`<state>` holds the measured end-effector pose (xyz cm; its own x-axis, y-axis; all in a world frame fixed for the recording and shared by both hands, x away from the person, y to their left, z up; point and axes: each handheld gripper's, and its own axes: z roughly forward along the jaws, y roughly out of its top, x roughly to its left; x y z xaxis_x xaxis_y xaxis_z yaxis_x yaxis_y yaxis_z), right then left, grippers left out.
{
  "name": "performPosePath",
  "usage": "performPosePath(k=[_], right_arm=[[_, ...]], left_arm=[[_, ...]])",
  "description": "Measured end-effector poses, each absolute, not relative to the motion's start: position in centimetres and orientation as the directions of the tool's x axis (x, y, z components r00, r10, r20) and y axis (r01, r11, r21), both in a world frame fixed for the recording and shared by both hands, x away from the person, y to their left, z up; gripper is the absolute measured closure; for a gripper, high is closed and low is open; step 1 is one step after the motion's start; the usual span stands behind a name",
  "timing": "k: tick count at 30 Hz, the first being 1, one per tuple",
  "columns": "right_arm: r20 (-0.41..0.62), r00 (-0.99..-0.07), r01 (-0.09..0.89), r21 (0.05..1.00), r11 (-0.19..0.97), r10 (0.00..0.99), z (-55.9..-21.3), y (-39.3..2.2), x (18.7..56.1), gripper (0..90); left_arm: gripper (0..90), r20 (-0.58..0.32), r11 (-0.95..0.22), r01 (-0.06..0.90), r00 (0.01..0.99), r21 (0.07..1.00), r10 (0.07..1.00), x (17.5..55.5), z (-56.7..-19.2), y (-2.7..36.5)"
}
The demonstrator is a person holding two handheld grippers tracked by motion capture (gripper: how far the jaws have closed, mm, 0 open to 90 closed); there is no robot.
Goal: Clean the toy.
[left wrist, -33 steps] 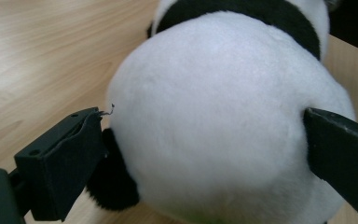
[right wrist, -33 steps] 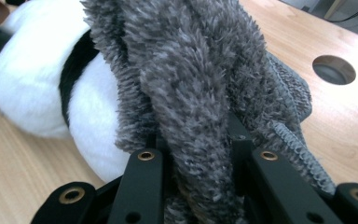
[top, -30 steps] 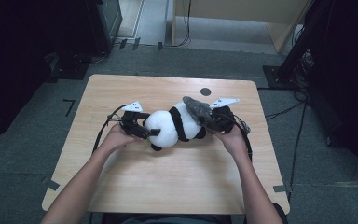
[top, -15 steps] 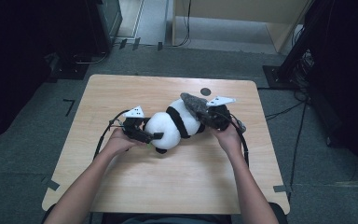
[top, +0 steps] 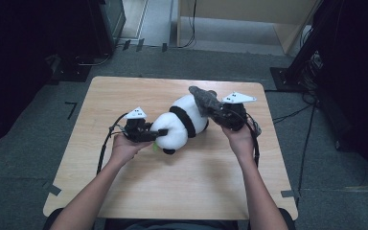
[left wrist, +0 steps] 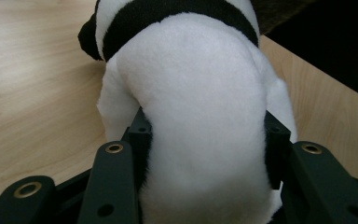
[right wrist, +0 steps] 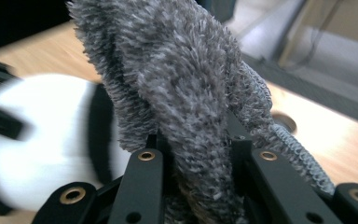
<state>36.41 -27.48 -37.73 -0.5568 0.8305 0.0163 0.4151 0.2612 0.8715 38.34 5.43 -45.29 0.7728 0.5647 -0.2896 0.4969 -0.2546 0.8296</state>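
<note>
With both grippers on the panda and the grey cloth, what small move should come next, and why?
Probably draw the grey fuzzy cloth off the plush panda. The left gripper, whose jaws have just been closing, pinches the panda's white body, and the right gripper clamps the cloth beside it.

Bare table [top: 182,187] all around; only the plush panda [top: 179,125] between both hands.

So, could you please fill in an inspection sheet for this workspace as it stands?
Surface: light wooden table, tape at its corners.
Job's things: panda plush lying mid-table; grey fuzzy cloth at its far end.
Clutter: nothing seen.
Grippers: left gripper has just been closing, fingers pressing the panda's white end; right gripper shut on the grey cloth.
Cables: black cable trails from the left gripper, another from the right.
Surroundings: grey floor, dark equipment beside it.
</note>
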Motion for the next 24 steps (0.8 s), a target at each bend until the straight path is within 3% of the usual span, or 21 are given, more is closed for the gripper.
performPosePath(k=[4, 10, 14, 19, 24], right_arm=[[0.062, -0.625, 0.403, 0.879, 0.255, 0.778, -36.9, -25.1, 34.9, 74.8], [0.078, -0.711, 0.402, 0.86, 0.314, 0.699, -38.9, -20.0, 33.4, 74.7], [0.05, -0.712, 0.383, 0.864, 0.327, 0.701, -39.9, -18.1, 32.5, 74.8], [0.079, -0.742, 0.403, 0.846, 0.349, 0.666, -41.4, -17.1, 31.7, 75.3], [0.034, -0.739, 0.38, 0.846, 0.374, 0.673, -42.6, -16.5, 30.7, 75.3]], left_arm=[[51.9, -0.324, -0.202, 0.523, 0.74, 0.828, 0.589, 37.9, -44.6, 5.2], [51.8, -0.334, -0.139, 0.517, 0.712, 0.844, 0.618, 36.8, -43.7, 5.0], [51.9, -0.396, -0.085, 0.548, 0.695, 0.832, 0.601, 36.8, -44.0, 5.4], [52.0, -0.345, -0.139, 0.538, 0.696, 0.831, 0.63, 36.6, -44.2, 4.4], [52.1, -0.371, -0.133, 0.56, 0.69, 0.818, 0.622, 37.0, -44.4, 4.0]])
